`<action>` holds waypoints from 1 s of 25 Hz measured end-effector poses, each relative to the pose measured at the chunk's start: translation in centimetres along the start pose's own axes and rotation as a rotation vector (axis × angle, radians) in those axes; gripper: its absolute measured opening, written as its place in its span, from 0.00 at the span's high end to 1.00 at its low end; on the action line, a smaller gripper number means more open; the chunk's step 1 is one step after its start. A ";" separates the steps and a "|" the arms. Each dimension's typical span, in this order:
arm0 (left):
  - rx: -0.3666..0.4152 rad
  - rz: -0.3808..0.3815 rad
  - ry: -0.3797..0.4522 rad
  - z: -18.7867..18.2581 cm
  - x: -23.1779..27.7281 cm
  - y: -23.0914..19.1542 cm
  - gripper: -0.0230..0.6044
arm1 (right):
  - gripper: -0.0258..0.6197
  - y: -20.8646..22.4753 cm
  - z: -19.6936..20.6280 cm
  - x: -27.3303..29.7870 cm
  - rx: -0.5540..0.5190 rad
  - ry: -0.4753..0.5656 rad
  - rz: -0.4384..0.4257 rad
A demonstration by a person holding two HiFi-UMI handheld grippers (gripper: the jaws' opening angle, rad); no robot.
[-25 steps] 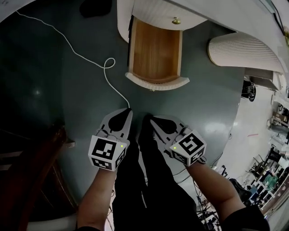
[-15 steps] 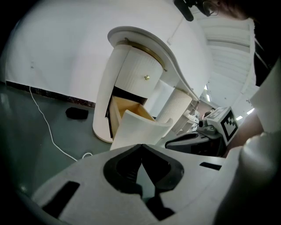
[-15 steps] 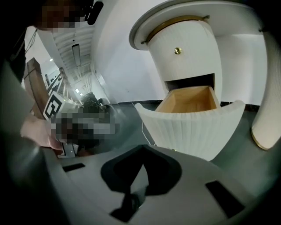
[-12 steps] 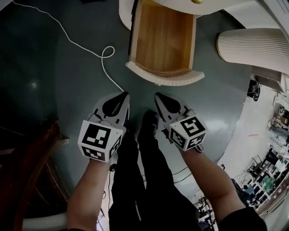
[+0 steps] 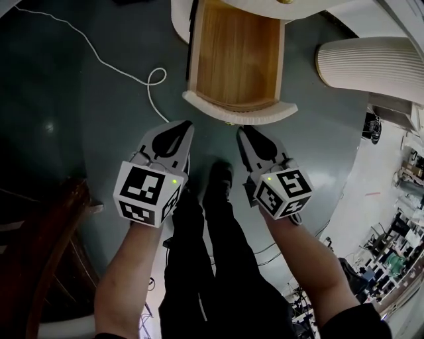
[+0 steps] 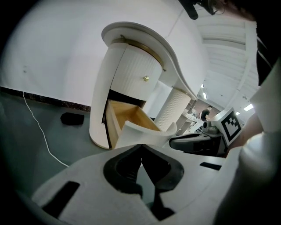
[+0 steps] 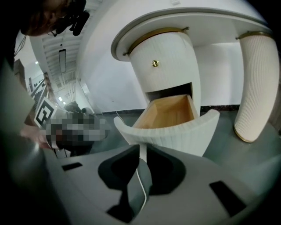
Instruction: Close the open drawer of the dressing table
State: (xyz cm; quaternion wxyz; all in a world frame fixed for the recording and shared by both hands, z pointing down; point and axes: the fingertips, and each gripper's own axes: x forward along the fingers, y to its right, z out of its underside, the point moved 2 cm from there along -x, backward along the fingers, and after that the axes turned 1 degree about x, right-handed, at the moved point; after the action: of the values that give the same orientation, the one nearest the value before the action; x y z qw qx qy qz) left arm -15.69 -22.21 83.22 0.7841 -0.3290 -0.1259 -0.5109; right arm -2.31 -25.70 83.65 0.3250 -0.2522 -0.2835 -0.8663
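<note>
drawer (image 5: 235, 63): before dressing table (image 5: 179, 18) | left gripper (image 5: 187, 124), right gripper (image 5: 242, 130): just before drawer | cable (image 5: 99, 61): left

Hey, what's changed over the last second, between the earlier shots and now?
Both grippers moved forward toward the open drawer: the left gripper and right gripper now have their tips just short of its curved front, the right nearer. Nothing was taken hold of or let go; both pairs of jaws remain together, empty. The drawer is still open, and the white cable lies as before.
</note>
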 end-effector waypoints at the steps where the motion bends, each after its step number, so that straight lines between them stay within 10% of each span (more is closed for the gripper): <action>1: -0.003 0.001 -0.002 -0.1 0.0 -0.1 0.95 | 0.87 0.1 -0.3 -0.4 0.005 0.004 0.010; 10: 0.020 0.031 -0.027 -3.5 -2.3 0.2 0.95 | 0.93 1.4 -2.2 0.1 -0.089 -0.107 0.043; 25: 0.033 -0.054 0.034 -8.8 -1.8 -4.0 0.95 | 0.95 7.4 -13.2 8.4 -0.170 -0.008 0.061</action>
State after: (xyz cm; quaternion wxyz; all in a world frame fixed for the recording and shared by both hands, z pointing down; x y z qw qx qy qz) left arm -21.24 -27.62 77.23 0.7773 -0.3040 -0.1298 -0.5353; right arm -6.02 -42.52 81.92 0.3274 -0.2910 -0.2026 -0.8758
